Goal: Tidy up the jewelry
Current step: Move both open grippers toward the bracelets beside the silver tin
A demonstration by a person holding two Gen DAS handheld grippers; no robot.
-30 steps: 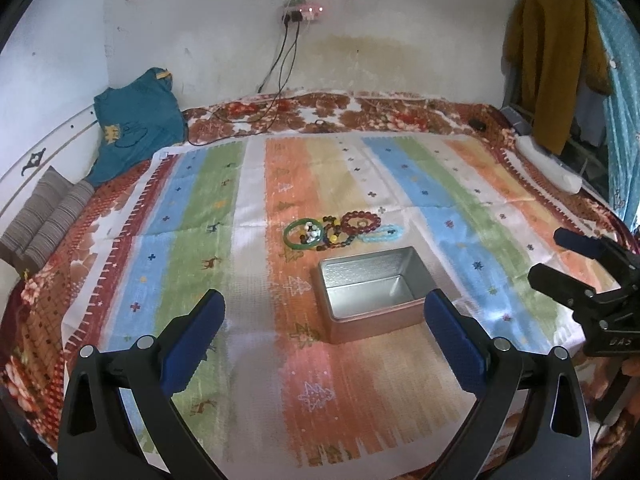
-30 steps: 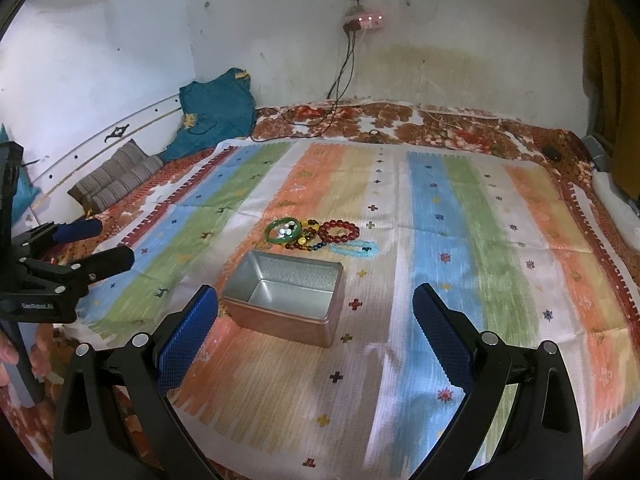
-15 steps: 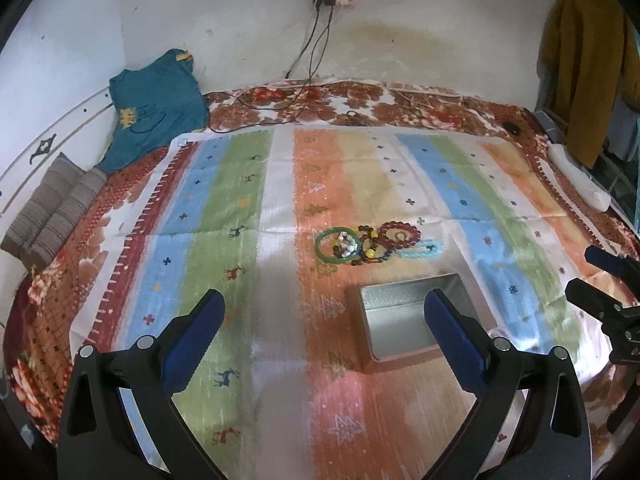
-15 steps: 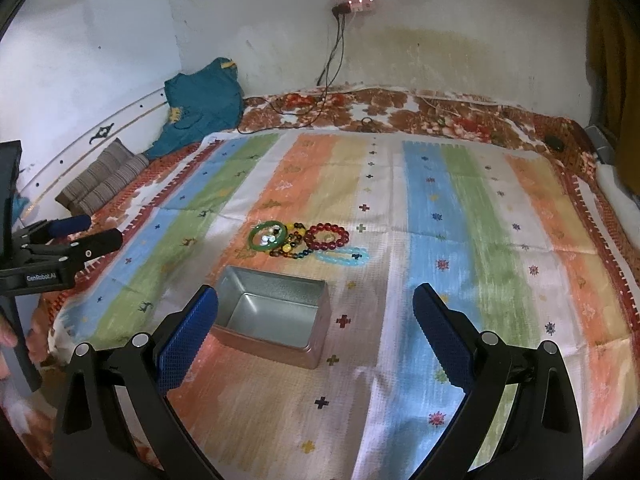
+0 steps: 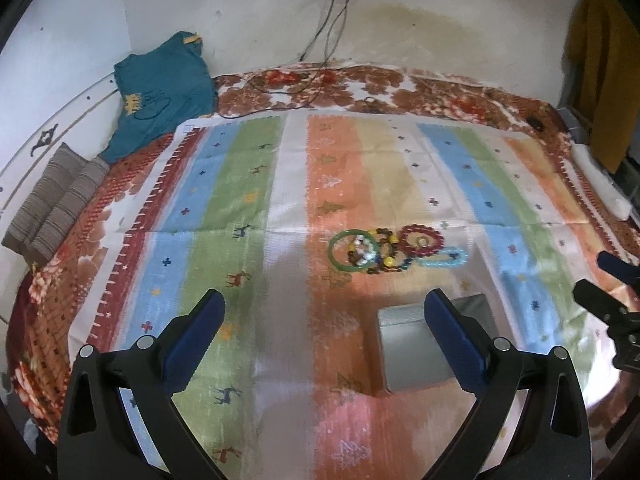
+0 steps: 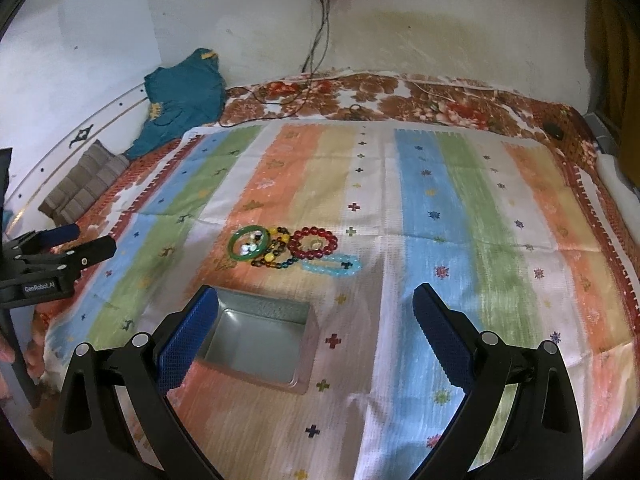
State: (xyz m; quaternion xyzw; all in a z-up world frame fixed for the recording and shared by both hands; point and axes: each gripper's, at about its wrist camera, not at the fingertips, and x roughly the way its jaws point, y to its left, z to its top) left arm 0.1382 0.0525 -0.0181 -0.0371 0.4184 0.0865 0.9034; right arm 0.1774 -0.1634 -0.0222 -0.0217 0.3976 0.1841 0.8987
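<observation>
A striped cloth [image 6: 460, 208] is lying flat over a floral bedspread [image 6: 420, 100], which is showing as a border along the far and side edges. Wide bare cloth is lying open to the right of the jewelry in the right wrist view and to the left of it in the left wrist view. One open metal tin [image 6: 260, 340] is sitting near the front edge, apart from the jewelry. Four bracelets are lying in a touching cluster just beyond the tin: one green bangle [image 6: 248, 242], one dark mixed-bead bracelet [image 6: 276, 254], one red bead bracelet [image 6: 313, 242] and one pale blue bead bracelet [image 6: 332, 265]. A few small pale pieces are lying inside the green bangle; their number cannot be told. One teal garment [image 5: 160, 92] and one folded striped cloth [image 5: 56, 208] are lying at the far left edge against the wall.

The left gripper [image 5: 322, 320] is hovering over the cloth with its jaws spread wide, holding and touching nothing; the tin is showing partly behind its right finger. The right gripper [image 6: 316, 314] is likewise gaping wide and empty, with the tin behind its left finger.
</observation>
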